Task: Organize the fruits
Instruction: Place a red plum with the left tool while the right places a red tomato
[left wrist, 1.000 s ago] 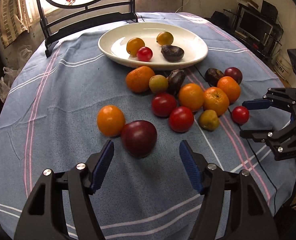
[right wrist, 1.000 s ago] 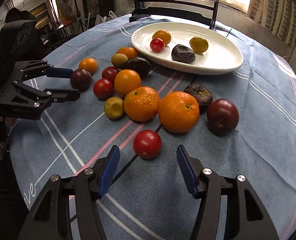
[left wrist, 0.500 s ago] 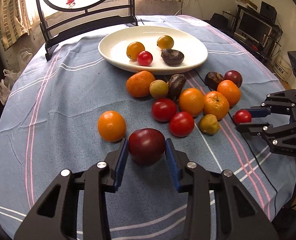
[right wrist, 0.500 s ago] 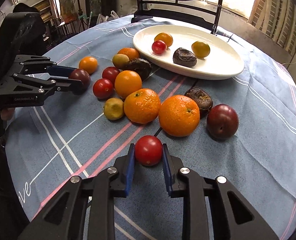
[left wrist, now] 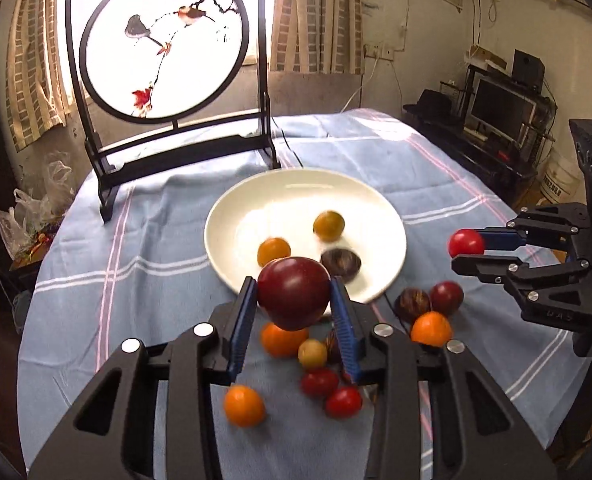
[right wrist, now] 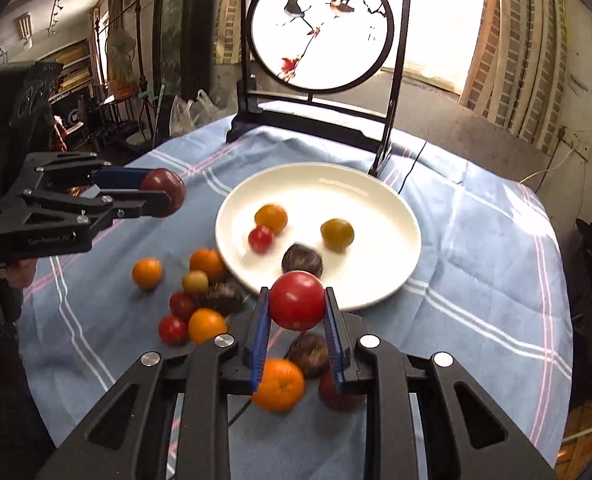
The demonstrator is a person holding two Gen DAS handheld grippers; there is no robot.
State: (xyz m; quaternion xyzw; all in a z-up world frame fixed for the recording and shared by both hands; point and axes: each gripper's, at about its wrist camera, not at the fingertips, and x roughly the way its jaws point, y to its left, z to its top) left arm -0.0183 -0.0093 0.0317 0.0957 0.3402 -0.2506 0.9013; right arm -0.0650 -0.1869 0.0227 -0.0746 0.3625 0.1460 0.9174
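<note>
Both fruits have left the cloth since a second ago: then each lay on the desk between spread jaws, and now each hangs in the air, the jaws having just been closing onto it. On the left, the left hand-held gripper (left wrist: 292, 300) pinches a dark red plum (left wrist: 294, 298) between its blue pads, the fruit held above the near rim of the white plate (left wrist: 232, 216). That plate already carries two small orange-yellow fruits, a small red one and a dark wrinkled one, while the loose pile of fruit (right wrist: 194, 300) sits on the blue checked cloth (left wrist: 96, 280) just before it. On the right, the right hand-held gripper (right wrist: 296, 304) is pressed tight on a small red tomato (right wrist: 297, 301), which is likewise clear of the desk and poised near the plate's front edge. To finish the step well, each hand should probably carry its fruit forward over a bare patch of the plate, lower it until it nearly rests, and only then ease the jaws apart. Round fruit rolls readily on glazed china, so a drop from height could knock the pieces already there or send one over the rim. With both hands heading for one plate, staggering the two placements, left side and right side, would likely keep the grippers from meeting.
</note>
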